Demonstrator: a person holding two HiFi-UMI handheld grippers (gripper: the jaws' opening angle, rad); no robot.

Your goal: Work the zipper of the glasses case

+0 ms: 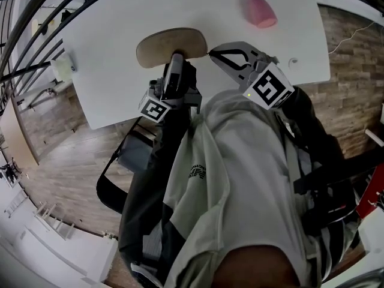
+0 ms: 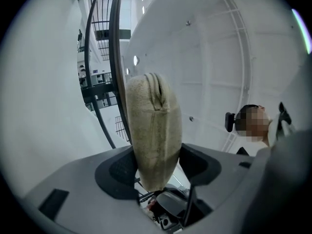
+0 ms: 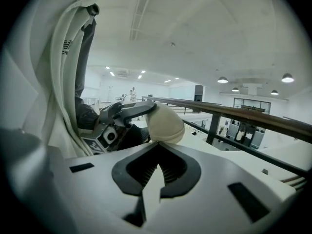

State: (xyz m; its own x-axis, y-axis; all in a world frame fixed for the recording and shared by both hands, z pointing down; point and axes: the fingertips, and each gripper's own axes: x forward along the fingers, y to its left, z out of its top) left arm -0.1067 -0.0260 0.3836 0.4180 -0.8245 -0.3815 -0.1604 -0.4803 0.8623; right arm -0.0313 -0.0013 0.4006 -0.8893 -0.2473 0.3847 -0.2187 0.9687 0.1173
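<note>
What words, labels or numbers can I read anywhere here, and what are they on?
Nothing here can be read as text.
Small dark print on the person's pale shirt: too small and blurred to read.
Marker cube and other marker cube: black-and-white square patterns, no words.
Pink spray bottle: no label shows.
Glasses case: plain, no print shows.

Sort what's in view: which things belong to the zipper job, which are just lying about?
In the job: glasses case, left gripper clamped on it, right gripper shut at its end.
Lying about: pink spray bottle, on the white table.
</note>
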